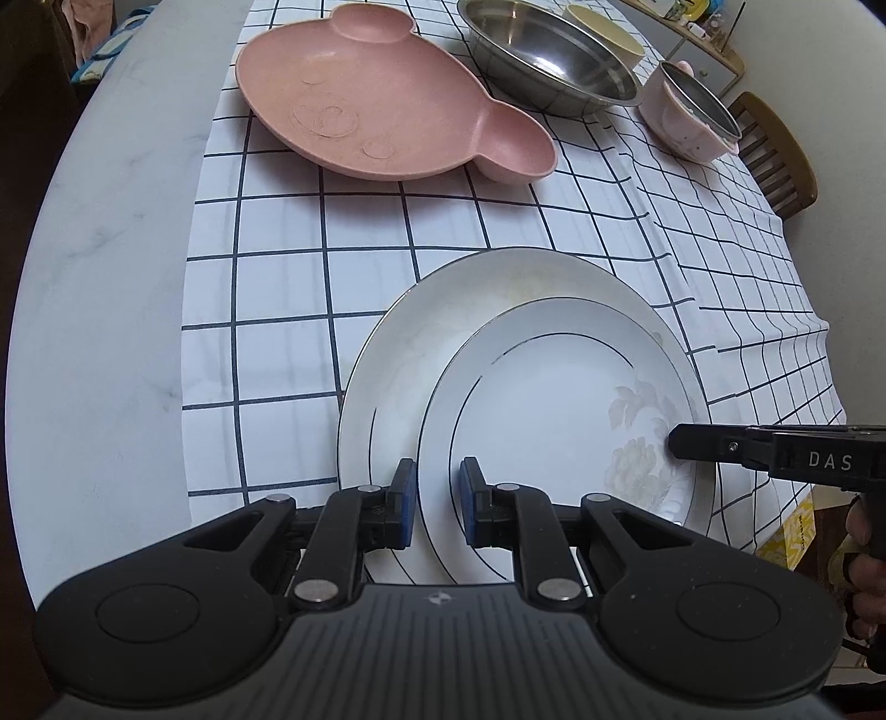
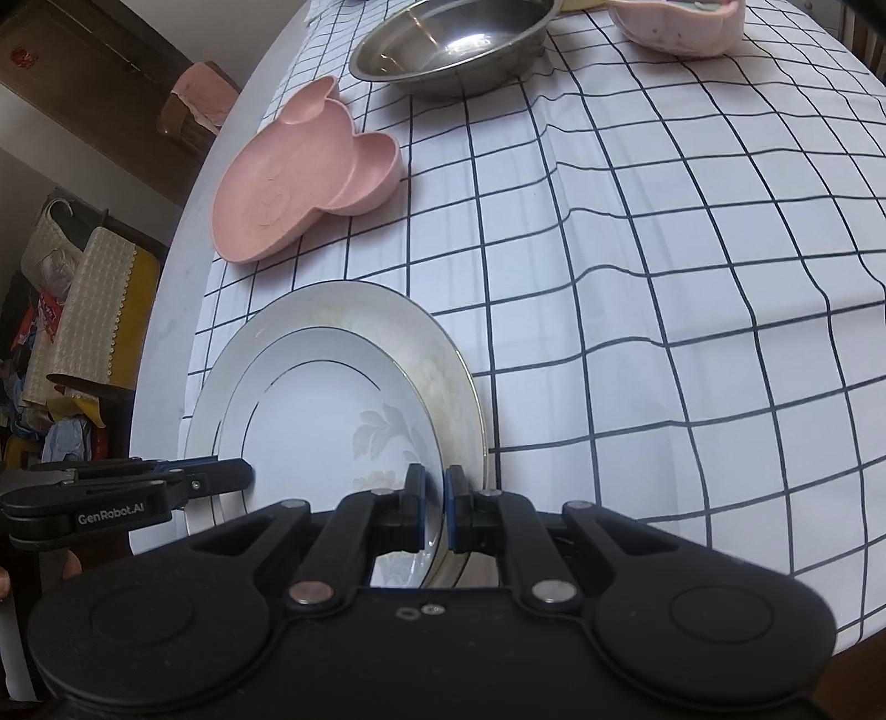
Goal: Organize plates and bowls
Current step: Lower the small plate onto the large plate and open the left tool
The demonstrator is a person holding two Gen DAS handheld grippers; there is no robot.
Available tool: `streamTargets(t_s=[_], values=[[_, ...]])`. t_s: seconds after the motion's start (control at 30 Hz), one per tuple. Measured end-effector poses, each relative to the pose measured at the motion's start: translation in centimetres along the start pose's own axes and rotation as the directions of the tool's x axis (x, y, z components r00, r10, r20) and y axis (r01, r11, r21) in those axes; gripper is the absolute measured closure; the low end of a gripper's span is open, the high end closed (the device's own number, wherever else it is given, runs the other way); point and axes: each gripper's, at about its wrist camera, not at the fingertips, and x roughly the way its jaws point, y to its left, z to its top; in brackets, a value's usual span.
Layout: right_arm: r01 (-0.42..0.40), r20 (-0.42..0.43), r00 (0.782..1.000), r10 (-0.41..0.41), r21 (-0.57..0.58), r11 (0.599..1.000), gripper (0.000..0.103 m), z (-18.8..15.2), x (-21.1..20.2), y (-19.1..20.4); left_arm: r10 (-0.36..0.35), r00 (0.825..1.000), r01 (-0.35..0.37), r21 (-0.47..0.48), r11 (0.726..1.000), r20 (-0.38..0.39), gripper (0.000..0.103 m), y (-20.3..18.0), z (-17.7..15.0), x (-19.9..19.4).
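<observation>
Small white plate (image 1: 554,399): glazed, stiff, slippery, breakable; pinched at opposite rims by left gripper (image 1: 437,501) and right gripper (image 2: 434,507), atop larger plate (image 1: 443,299).

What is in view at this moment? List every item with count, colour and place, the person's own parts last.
small plate: 1, white, dark rim line, on the large plate
large plate: 1, white, near table edge
divided plate: 1, pink, far left
steel bowl: 1, silver, far side
yellow bowl: 1, behind the steel bowl
pink bowl: 1, steel-lined, far right
tablecloth: 1, white, dark grid
chair: 1, wooden, right
left gripper: 1, black, gripping small plate's rim
right gripper: 1, black, gripping opposite rim
</observation>
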Motion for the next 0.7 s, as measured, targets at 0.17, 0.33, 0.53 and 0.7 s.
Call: streamTargets(t_s=[0.17, 0.33, 0.53, 0.7], values=[[-0.013, 0.002, 1.0, 0.013, 0.018, 1.0, 0.095, 0.1, 0.0, -0.3, -0.003, 1.0, 0.003, -0.003, 1.0, -0.003, 0.088, 0.2, 0.3, -0.1], [-0.024, 0.004, 1.0, 0.024, 0.033, 0.999, 0.096, 0.2, 0.2, -0.5, -0.008, 1.0, 0.008, -0.019, 1.0, -0.002, 0.088, 0.8, 0.6, -0.4], [-0.034, 0.001, 0.999, 0.034, 0.045, 0.998, 0.096, 0.4, 0.5, -0.6, -0.002, 1.0, 0.002, -0.016, 1.0, 0.008, 0.088, 1.0, 0.8, -0.8], [-0.008, 0.01, 1.0, 0.008, 0.023, 1.0, 0.095, 0.5, 0.7, 0.1, 0.018, 0.999, -0.018, 0.012, 1.0, 0.028, 0.088, 0.8, 0.7, -1.4]])
